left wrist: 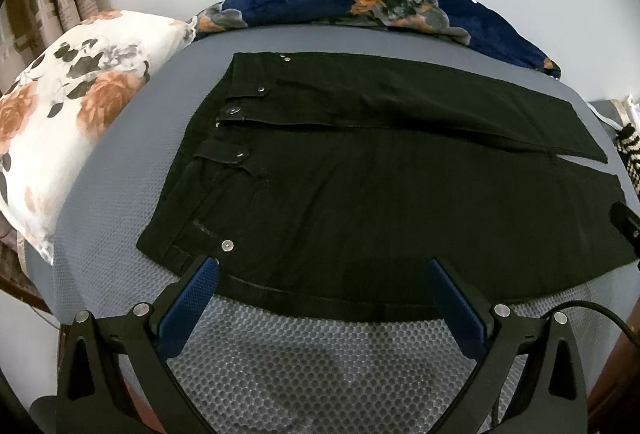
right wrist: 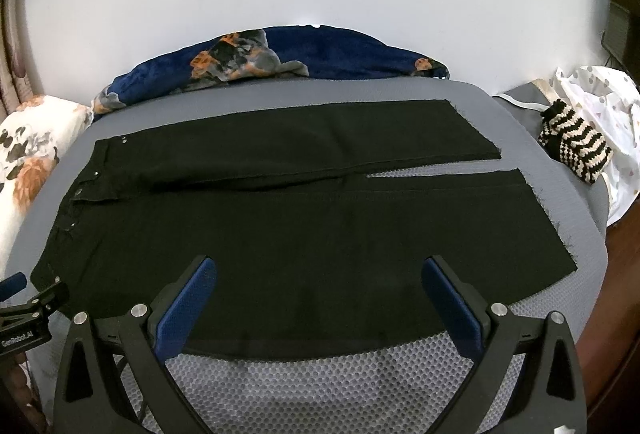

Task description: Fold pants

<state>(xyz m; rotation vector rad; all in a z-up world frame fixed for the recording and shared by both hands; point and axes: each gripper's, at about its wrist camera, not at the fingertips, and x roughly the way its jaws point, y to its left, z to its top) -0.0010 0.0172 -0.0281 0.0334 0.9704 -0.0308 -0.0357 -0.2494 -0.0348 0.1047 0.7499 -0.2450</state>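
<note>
Black pants [left wrist: 360,170] lie flat on a grey mesh mattress [left wrist: 312,366], waistband at the left, both legs running right. They also show in the right wrist view [right wrist: 304,226]. My left gripper [left wrist: 322,266] is open, its fingertips at the near edge of the pants by the waistband end, holding nothing. My right gripper [right wrist: 320,266] is open above the near leg, holding nothing. The left gripper's tip shows at the left edge of the right wrist view [right wrist: 28,298]. The right gripper's tip shows at the right edge of the left wrist view [left wrist: 626,222].
A floral white pillow [left wrist: 68,106] lies left of the waistband. A navy floral blanket [right wrist: 272,54] lies along the far side by the white wall. A striped knit item [right wrist: 572,146] and a white spotted cloth [right wrist: 604,102] lie at the right past the leg ends.
</note>
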